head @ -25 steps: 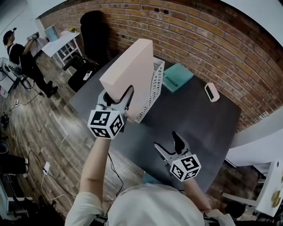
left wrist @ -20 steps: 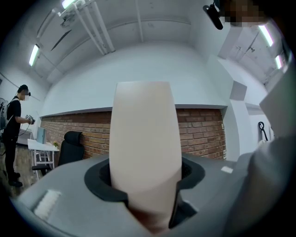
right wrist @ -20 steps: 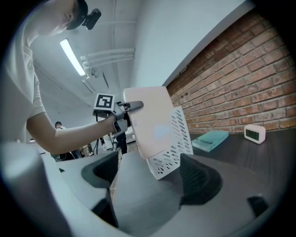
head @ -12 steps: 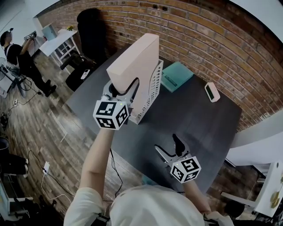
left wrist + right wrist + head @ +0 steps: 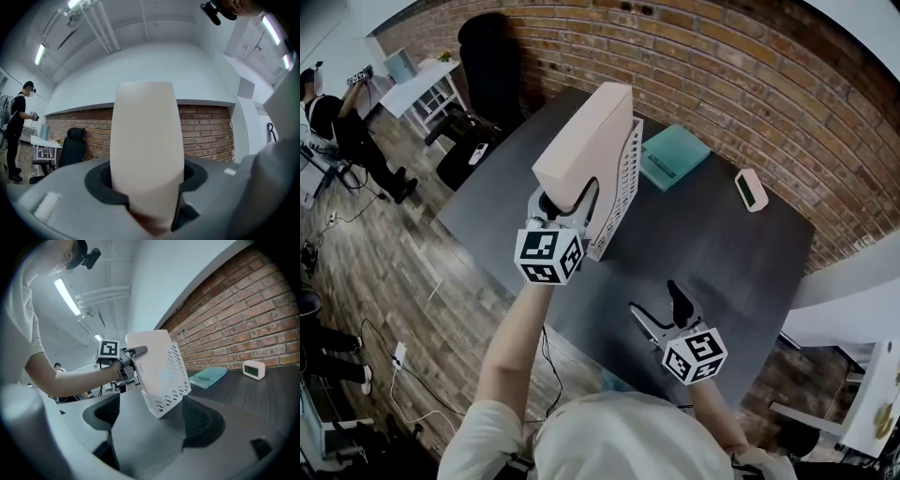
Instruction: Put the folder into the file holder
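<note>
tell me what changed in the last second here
The left gripper, still shut on the folder, carried it to the right, closer against the file holder. The right gripper stayed open and empty over the table; the file holder, teal book and clock did not move.

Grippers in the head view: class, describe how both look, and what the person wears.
Both the left gripper and right gripper have grey bodies, curved black fingers and a white cube printed with black square markers. The person wears a light short-sleeved shirt; forearms bare.
</note>
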The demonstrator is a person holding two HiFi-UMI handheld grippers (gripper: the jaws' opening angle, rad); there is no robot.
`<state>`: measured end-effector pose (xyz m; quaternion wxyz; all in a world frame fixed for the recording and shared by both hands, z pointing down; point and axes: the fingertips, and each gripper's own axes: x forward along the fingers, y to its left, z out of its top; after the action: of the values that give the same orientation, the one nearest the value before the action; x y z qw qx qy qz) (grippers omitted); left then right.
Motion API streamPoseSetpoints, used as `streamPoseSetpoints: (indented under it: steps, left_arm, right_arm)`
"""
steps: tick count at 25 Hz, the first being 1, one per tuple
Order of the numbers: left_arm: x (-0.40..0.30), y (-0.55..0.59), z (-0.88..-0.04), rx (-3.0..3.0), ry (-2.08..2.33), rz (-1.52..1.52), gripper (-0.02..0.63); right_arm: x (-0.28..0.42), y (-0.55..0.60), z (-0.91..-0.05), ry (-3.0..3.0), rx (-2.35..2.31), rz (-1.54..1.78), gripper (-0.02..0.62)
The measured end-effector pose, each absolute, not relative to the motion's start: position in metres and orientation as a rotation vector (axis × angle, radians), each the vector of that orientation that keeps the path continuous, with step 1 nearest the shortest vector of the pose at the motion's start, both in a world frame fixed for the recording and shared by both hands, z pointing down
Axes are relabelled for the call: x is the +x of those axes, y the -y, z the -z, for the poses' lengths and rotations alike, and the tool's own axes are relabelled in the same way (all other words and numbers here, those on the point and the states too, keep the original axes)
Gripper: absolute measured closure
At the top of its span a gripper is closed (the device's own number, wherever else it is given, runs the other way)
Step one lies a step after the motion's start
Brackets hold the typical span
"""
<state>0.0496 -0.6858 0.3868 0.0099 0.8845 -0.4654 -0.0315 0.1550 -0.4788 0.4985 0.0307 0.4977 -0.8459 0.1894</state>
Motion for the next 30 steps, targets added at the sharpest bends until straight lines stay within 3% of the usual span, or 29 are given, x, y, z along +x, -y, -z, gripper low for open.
streamPoseSetpoints:
  steps: [12, 20, 30]
  left_arm:
    - [0.061, 0.679, -0.463, 2.727, 1.45, -0.114, 0.318]
    - [0.066, 0.674, -0.467, 2.707, 1.429, -0.183, 0.305]
    - [0.02, 0.592, -0.476, 2.602, 1.426, -0.125, 0.301]
  right_arm:
    - [0.16, 0.473, -0.502, 2.586, 1.561, -0.59, 0.179]
    - [0.155, 0.459, -0.494, 2.582, 1.558, -0.558, 0.179]
    - [0.14, 0.42, -0.479, 2.583, 1.578, -0.501, 0.179]
